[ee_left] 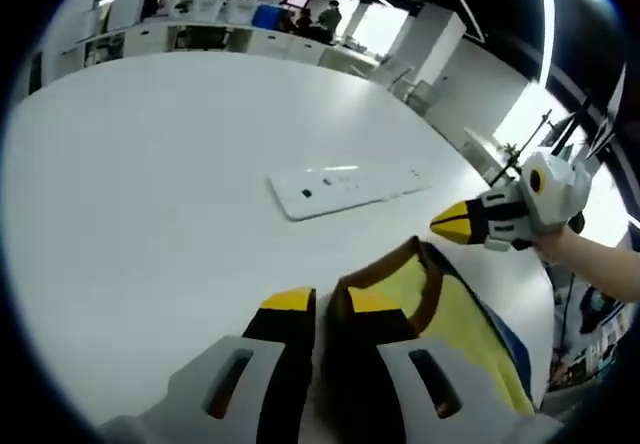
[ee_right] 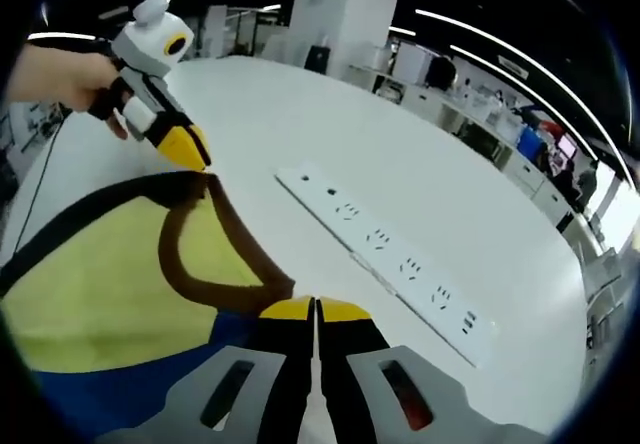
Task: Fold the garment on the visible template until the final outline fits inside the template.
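Observation:
A yellow garment with a brown collar band and a blue part lies on the white table. In the left gripper view, my left gripper is closed down to a narrow gap, with the brown collar edge at its right jaw. The right gripper, held by a hand, has its shut tip at the garment's raised far corner. In the right gripper view, my right gripper is shut where the collar band of the garment runs into its tips. The left gripper pinches the far collar corner.
A long white power strip lies on the table just beyond the garment. The table's curved edge runs behind it. Shelves, desks and people stand far back in the room.

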The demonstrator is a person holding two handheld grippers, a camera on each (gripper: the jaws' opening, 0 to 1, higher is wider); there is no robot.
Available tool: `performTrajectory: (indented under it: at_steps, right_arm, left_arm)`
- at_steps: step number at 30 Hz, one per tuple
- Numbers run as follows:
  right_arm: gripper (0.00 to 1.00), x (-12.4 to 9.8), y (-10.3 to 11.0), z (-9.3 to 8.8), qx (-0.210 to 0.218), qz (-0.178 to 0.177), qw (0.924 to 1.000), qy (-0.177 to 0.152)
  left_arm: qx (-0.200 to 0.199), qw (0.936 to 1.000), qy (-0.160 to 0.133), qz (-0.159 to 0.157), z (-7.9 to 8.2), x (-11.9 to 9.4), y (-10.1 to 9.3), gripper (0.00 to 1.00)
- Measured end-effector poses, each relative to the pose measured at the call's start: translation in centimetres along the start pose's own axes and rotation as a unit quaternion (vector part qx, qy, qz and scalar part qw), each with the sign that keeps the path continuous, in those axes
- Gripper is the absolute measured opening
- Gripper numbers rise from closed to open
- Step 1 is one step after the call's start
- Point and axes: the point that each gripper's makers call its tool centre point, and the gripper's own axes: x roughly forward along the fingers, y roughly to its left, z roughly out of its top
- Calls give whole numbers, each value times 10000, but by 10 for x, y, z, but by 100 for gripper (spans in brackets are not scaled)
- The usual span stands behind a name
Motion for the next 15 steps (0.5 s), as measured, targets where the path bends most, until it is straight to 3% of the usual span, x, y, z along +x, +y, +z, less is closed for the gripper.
performTrajectory:
  at_steps: [15]
  right_arm:
    - [7,-24,14,12,132,46,9998,-137]
  left_arm:
    - [38,9999,-121,32,6,-27,-13,15]
